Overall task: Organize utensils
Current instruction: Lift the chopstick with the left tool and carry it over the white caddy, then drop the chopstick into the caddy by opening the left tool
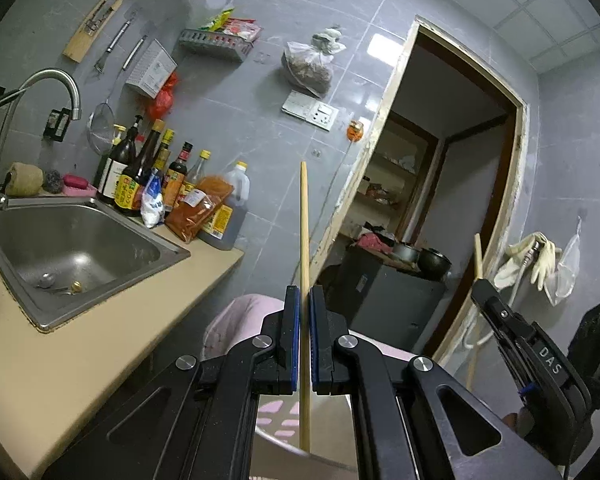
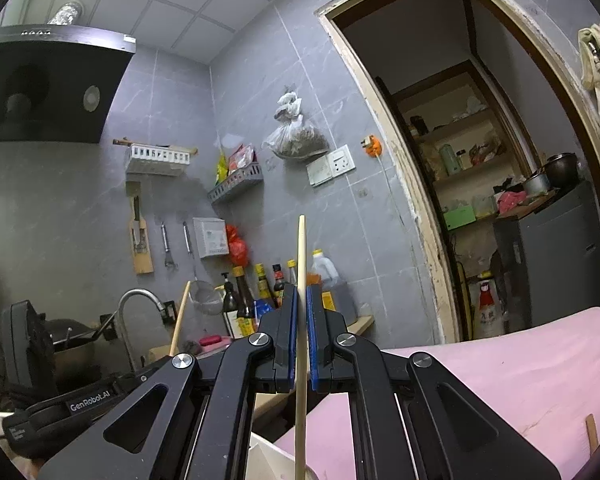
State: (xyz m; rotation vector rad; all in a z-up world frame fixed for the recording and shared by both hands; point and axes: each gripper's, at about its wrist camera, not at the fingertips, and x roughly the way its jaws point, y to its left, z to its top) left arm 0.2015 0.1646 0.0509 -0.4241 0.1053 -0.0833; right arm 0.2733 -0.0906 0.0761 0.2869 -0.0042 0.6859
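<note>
Chopstick (image 1: 304,240) in each gripper (both clamped)

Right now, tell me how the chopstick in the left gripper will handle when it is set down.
The chopstick looks stiff: it stands straight out of the shut left gripper without sagging. Thin and wooden, it is probably light. Being slim and apparently round, it may pivot between the pads or roll once released.
</note>
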